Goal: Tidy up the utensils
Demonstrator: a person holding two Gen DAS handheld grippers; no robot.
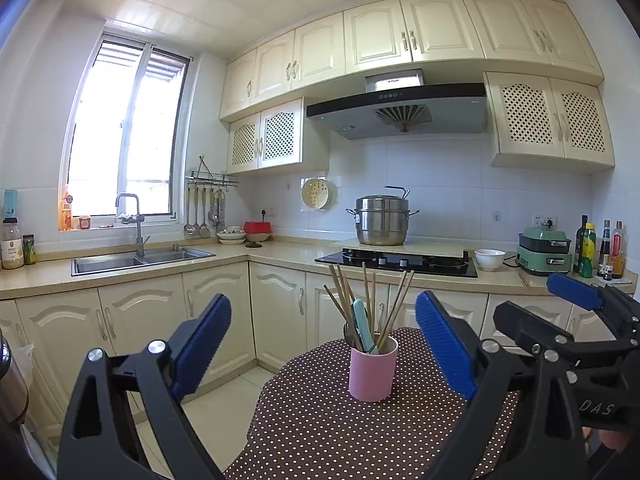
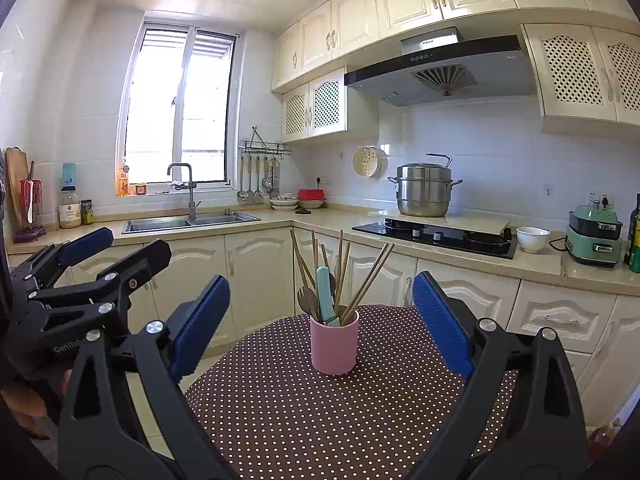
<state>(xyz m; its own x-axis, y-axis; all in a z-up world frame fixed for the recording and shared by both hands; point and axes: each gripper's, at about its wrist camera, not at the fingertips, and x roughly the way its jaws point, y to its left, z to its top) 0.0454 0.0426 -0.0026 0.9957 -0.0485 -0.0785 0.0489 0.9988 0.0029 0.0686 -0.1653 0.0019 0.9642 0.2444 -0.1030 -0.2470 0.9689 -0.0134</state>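
Observation:
A pink cup (image 1: 373, 372) stands upright on a round table with a brown polka-dot cloth (image 1: 320, 432). It holds several wooden chopsticks (image 1: 366, 300), a teal-handled utensil (image 1: 362, 324) and a dark spoon. My left gripper (image 1: 324, 340) is open and empty, held above the table's near side, short of the cup. The right wrist view shows the cup (image 2: 334, 347), the chopsticks (image 2: 370, 280), the teal handle (image 2: 325, 294) and the cloth (image 2: 340, 420). My right gripper (image 2: 322, 320) is open and empty, also short of the cup. Each gripper appears at the edge of the other's view.
Behind the table runs an L-shaped counter with a sink (image 1: 140, 260), a black hob (image 1: 400, 262) with a steel pot (image 1: 382, 220), a white bowl (image 1: 489, 259), a green appliance (image 1: 545, 250) and bottles (image 1: 596, 248). Ladles hang on a wall rack (image 1: 204, 216). Tiled floor lies left of the table.

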